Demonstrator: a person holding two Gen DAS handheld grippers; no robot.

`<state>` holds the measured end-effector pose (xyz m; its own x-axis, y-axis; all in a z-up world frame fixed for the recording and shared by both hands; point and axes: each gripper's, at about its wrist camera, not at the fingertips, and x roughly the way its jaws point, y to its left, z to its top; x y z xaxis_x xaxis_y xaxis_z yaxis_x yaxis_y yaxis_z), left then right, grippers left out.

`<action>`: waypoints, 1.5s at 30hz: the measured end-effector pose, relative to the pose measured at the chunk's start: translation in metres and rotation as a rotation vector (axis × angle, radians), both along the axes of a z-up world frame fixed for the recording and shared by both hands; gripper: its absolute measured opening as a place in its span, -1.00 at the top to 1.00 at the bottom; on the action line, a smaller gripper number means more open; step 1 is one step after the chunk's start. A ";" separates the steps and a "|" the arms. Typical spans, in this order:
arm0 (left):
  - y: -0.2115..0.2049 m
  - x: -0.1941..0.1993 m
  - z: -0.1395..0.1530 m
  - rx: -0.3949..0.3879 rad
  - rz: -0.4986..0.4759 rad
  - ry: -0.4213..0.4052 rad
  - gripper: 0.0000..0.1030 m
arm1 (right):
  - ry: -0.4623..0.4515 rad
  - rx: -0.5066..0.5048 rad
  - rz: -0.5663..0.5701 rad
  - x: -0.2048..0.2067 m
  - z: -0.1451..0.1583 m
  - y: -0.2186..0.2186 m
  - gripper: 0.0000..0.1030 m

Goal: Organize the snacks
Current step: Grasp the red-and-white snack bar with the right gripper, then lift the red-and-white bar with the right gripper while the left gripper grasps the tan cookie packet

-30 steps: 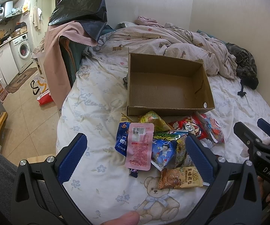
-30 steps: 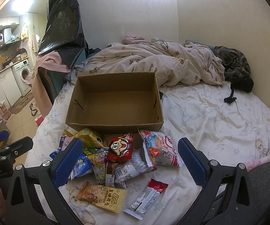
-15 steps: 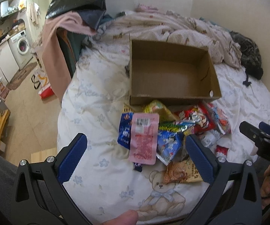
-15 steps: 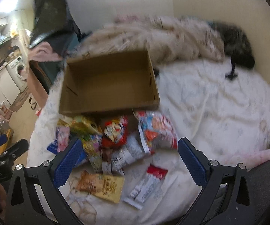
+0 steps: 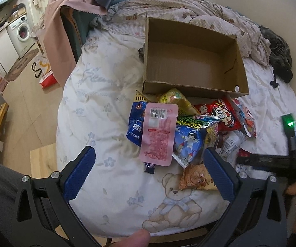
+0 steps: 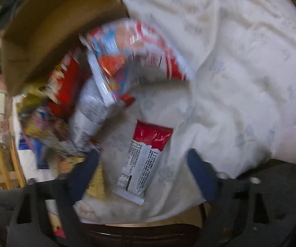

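Note:
An open cardboard box [image 5: 191,61] lies on the bed, nothing in it. A heap of snack packets lies in front of it: a pink pouch [image 5: 159,135], a blue packet [image 5: 187,144], a red packet [image 5: 224,115]. My left gripper [image 5: 148,168] is open and empty above the sheet, near the pink pouch. My right gripper [image 6: 143,168] is open, low over a red-and-white bar wrapper [image 6: 143,160] that lies between its fingers. The right wrist view is blurred. The right gripper's body shows at the right of the left wrist view [image 5: 275,162].
A rumpled checked quilt [image 5: 189,8] lies behind the box. Dark clothing [image 5: 279,49] lies at the far right. The bed edge drops to the floor on the left, with a washing machine [image 5: 21,29] beyond. A bear print [image 5: 176,201] marks the sheet near me.
My right gripper has dropped and tilted down fast toward the red-and-white bar wrapper, which now lies between its fingers. My left gripper has moved a little closer to the heap.

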<state>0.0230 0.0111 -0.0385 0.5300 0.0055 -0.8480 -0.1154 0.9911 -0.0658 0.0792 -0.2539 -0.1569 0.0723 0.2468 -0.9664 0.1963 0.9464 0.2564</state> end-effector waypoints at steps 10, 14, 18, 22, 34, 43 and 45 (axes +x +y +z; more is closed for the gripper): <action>0.005 -0.001 0.004 -0.012 0.017 -0.005 -1.00 | -0.053 -0.145 0.078 -0.014 -0.006 0.026 0.24; 0.004 -0.002 0.005 -0.009 0.008 -0.009 -1.00 | -0.140 -0.108 0.011 -0.027 0.030 0.017 0.35; 0.006 -0.003 0.008 -0.012 0.011 -0.027 -1.00 | -0.245 -0.064 -0.016 -0.043 0.081 0.012 0.35; 0.005 -0.003 0.008 -0.008 0.010 -0.029 -1.00 | -0.358 0.045 -0.033 -0.052 0.126 -0.001 0.35; -0.037 0.001 -0.024 0.031 -0.171 0.121 -1.00 | -0.651 0.162 0.105 -0.029 0.148 -0.010 0.35; -0.102 0.039 -0.098 -0.156 -0.254 0.411 -1.00 | -0.583 0.165 0.074 -0.018 0.134 -0.013 0.35; -0.114 0.043 -0.102 -0.133 -0.273 0.418 -1.00 | -0.583 0.159 0.069 -0.021 0.133 -0.016 0.35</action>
